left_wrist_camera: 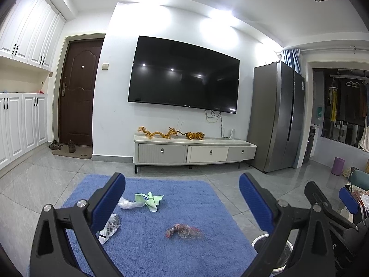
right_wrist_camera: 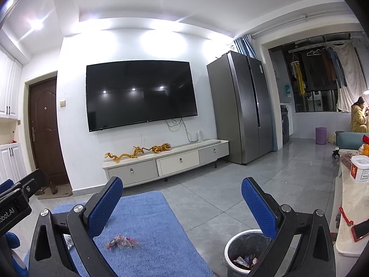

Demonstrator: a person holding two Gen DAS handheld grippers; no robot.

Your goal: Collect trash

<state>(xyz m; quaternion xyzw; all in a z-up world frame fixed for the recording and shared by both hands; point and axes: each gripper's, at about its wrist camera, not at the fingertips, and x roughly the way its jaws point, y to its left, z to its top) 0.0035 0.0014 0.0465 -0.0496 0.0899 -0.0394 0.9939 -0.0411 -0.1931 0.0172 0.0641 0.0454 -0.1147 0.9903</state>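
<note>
Three pieces of trash lie on the blue rug (left_wrist_camera: 147,249): a green and white wrapper with clear plastic (left_wrist_camera: 147,200), a crumpled white printed wrapper (left_wrist_camera: 110,228) beside my left finger, and a red clear wrapper (left_wrist_camera: 183,231), also in the right wrist view (right_wrist_camera: 122,242). My left gripper (left_wrist_camera: 182,184) is open and empty above the rug. My right gripper (right_wrist_camera: 182,187) is open and empty, over the rug's right edge. A white-rimmed bin with a black bag (right_wrist_camera: 245,251) stands on the floor right of the rug, with trash inside; its rim shows in the left wrist view (left_wrist_camera: 260,240).
A TV stand (left_wrist_camera: 193,152) with dragon figures sits under a wall TV (left_wrist_camera: 184,76). A grey fridge (left_wrist_camera: 276,120) stands right. A table edge (right_wrist_camera: 350,207) with a basket, phone and red item is at far right. A seated person (right_wrist_camera: 358,115) is beyond it.
</note>
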